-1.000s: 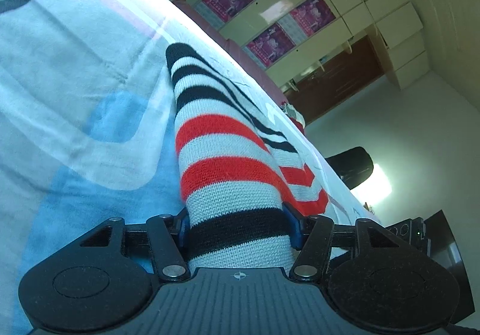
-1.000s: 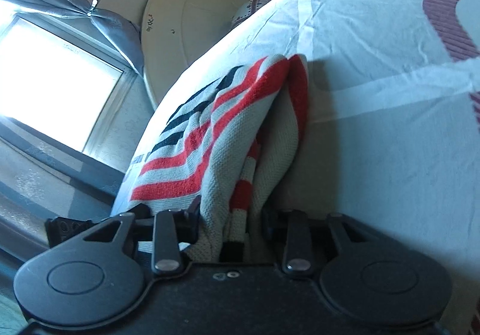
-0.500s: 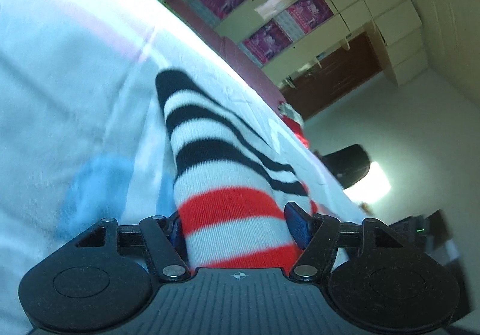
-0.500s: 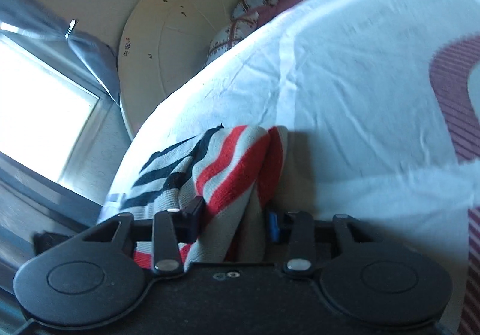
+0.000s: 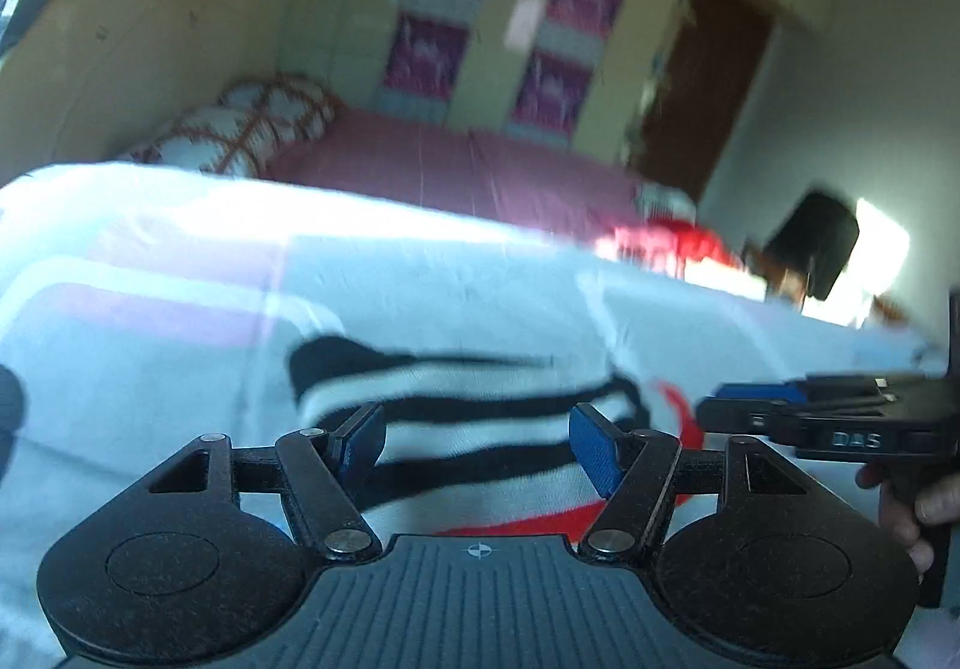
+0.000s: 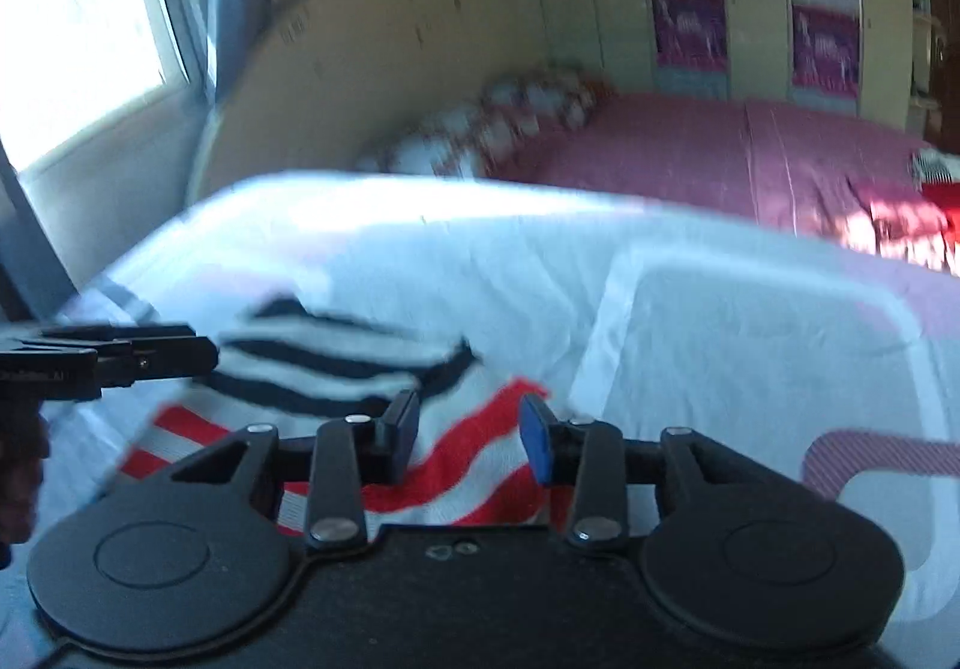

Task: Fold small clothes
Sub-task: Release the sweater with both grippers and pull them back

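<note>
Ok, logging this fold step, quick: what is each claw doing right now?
Left claw: open, empty, above the red, black and white striped knit garment.
Right claw: closing, pads clear of the garment, holding nothing.

Both views motion-blurred. Striped garment [image 5: 480, 417] smeared; near edge hidden behind left gripper [image 5: 477, 444] body, folds unreadable. Right gripper [image 6: 468, 438] body covers garment's red end. Red item [image 5: 666, 243] on far bed too blurred to ID. Hand [image 5: 912, 507] cut off by frame edge.
</note>
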Demonstrator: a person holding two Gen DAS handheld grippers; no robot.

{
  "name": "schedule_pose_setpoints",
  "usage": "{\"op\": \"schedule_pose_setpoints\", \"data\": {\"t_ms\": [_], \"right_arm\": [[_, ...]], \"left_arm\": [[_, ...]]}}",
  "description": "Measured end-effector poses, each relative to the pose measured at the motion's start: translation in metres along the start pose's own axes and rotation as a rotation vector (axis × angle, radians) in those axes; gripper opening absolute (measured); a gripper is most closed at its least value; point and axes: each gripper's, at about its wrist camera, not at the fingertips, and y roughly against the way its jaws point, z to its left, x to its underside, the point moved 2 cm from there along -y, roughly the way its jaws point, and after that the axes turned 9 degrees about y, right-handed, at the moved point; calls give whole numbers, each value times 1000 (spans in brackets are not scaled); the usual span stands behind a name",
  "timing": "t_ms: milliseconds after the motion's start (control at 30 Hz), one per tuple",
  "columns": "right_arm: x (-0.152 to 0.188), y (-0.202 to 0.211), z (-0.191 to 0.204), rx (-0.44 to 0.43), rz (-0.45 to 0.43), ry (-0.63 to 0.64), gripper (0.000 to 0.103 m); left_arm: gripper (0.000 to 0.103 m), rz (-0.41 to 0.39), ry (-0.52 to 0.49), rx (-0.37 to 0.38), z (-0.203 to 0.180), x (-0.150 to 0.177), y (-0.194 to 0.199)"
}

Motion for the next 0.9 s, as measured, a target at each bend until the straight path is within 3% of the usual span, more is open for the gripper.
{"op": "schedule_pose_setpoints", "data": {"t_ms": [33, 67, 100, 167, 300, 400, 467, 567, 633, 767, 833, 900], "right_arm": [[12, -18, -3, -1, 85, 4, 36], [18, -23, -1, 6, 68, 14, 36], [19, -23, 0, 11, 61, 23, 36], [19, -13, -3, 19, 77, -3, 34], [28, 38, 12, -4, 6, 72, 24], [39, 65, 32, -45, -15, 112, 13], [49, 75, 45, -73, -5, 148, 12], [72, 66, 47, -31, 52, 191, 9], [83, 67, 39, -38, 31, 174, 5], [84, 89, 36, -28, 24, 137, 7], [85, 106, 41, -28, -13, 147, 15], [90, 118, 48, -58, -38, 157, 16]], "left_arm": [[67, 72, 1, -33, 0, 4, -18], [67, 88, -30, -68, -3, 11, -25], [67, 65, -82, -81, -9, 16, -22], [67, 51, -80, -93, -14, 17, -5], [67, -42, -64, -30, -27, 28, 56], [67, -58, -91, 6, -46, 51, 83], [67, -46, -107, 20, -55, 68, 86], [67, -50, -173, -24, -59, 93, 85], [67, -62, -197, -38, -62, 100, 94], [67, -74, -212, -61, -58, 107, 117], [67, -82, -169, -67, -54, 112, 132], [67, -102, -112, -54, -49, 120, 145]]}}
